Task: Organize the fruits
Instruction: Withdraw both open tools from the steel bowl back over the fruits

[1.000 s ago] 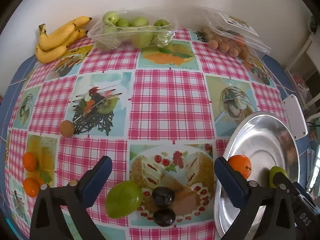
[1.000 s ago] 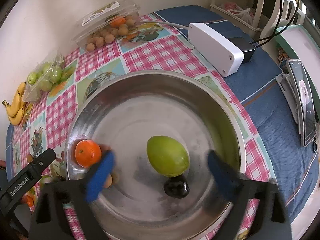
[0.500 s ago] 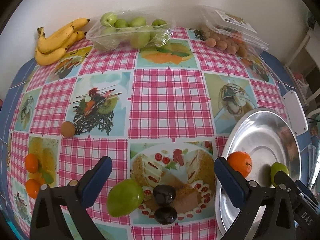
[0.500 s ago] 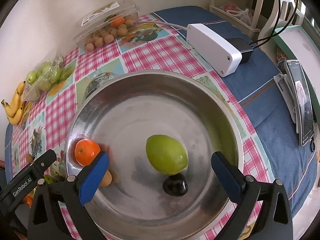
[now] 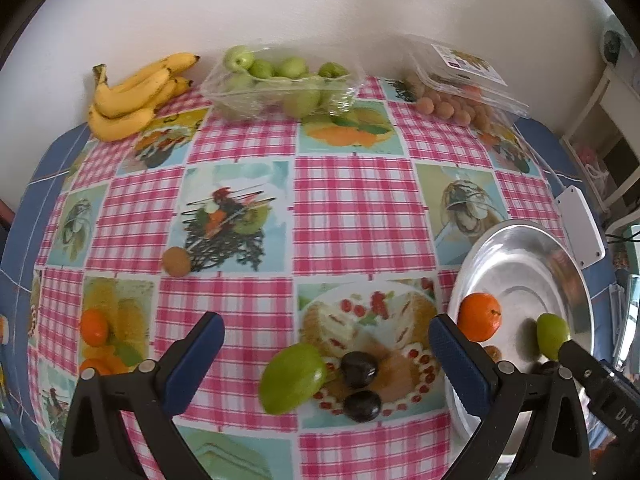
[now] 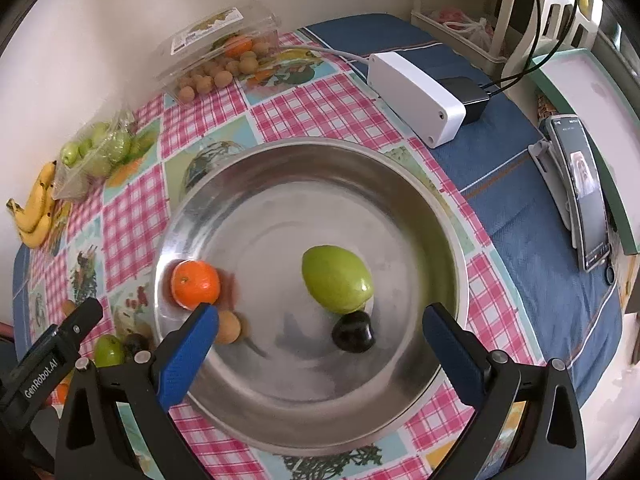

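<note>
A steel bowl (image 6: 400, 184) (image 5: 520, 248) holds a green fruit (image 6: 337, 278), a dark plum (image 6: 353, 336), an orange mandarin (image 6: 196, 284) and a small brown fruit (image 6: 227, 332). My right gripper (image 6: 320, 340) hovers open over the bowl, holding nothing. On the checked cloth, a loose green fruit (image 5: 291, 377) lies beside two dark plums (image 5: 359, 363) (image 5: 362, 405), just ahead of my open left gripper (image 5: 326, 344). A small brown fruit (image 5: 177, 261) and two mandarins (image 5: 94, 326) lie farther left.
Along the wall sit bananas (image 5: 132, 96), a clear bag of green fruits (image 5: 280, 80) and an open plastic box of small brown fruits (image 5: 460, 92). A white box (image 6: 416, 98) with cables and a phone (image 6: 584, 192) on a stand lie right of the bowl.
The left gripper has drawn back slightly, so the table fruits sit a little farther ahead. The right gripper has pulled back and lifted a bit above the bowl, its jaws still open.
</note>
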### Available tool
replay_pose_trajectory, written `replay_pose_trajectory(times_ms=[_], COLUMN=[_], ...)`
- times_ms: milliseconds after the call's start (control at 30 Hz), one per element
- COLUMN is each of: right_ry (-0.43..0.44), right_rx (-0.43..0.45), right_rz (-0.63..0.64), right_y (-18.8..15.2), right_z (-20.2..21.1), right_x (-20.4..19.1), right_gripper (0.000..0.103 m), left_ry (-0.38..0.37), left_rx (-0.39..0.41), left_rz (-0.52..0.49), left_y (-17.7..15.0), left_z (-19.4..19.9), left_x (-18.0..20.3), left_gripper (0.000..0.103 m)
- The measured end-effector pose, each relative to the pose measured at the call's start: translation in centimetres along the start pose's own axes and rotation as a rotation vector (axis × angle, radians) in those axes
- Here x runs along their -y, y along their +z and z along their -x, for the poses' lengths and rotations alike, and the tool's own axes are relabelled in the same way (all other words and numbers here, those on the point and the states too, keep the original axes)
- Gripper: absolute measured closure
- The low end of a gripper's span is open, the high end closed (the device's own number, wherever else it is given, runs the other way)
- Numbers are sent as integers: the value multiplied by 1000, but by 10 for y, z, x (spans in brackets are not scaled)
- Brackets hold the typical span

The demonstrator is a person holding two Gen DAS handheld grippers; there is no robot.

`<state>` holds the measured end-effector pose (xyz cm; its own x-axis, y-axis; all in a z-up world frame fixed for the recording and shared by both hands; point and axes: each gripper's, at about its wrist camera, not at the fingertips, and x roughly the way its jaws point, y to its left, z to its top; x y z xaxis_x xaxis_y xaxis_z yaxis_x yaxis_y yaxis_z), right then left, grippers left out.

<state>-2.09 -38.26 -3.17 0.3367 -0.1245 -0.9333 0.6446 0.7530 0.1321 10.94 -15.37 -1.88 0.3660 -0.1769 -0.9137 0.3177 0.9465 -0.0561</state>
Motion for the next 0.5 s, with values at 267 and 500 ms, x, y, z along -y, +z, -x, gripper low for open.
replay_pose_trajectory(times_ms=[267,500], right_ry=[15,24], right_rx=[6,11], right_rz=[33,73], right_y=[-9,-15], right_z=[9,12], right_x=[-23,-50], right_gripper=[1,1], left_ry=[32,62], left_rx=[0,14], left_rz=[53,153], left_y=[-7,-7], left_z=[6,15], left_x=[-45,-102], left_gripper=[0,0])
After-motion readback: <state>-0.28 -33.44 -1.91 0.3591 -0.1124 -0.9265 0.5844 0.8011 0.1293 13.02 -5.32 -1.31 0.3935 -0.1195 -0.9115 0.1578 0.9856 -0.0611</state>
